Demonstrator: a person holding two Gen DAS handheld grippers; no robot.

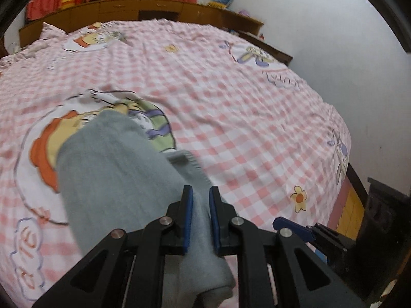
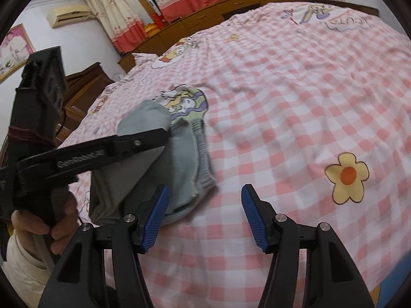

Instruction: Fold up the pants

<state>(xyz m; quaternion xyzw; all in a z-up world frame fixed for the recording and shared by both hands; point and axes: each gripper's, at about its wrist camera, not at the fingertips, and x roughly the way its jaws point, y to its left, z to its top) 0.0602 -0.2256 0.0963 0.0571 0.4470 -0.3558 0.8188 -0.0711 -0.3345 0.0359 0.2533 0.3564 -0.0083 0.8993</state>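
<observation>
The pants point(image 1: 113, 174) are showing as soft, matt grey knit cloth with a fleecy nap and a ribbed cuff point(image 2: 203, 151) stitched along its edge. The bed point(image 1: 244, 107) is wearing a thin, matt cotton-like sheet, slightly rumpled, printed in pink-and-white check. The left gripper point(image 1: 201, 206) and right gripper point(image 2: 204, 217) are looking like matt black plastic with bright metal pivot pins; ridged blue rubbery pads point(image 2: 156, 218) are lining the jaws. At the bed's far edge, the headboard cabinets point(image 1: 143, 9) are gleaming as varnished brown wood.
</observation>
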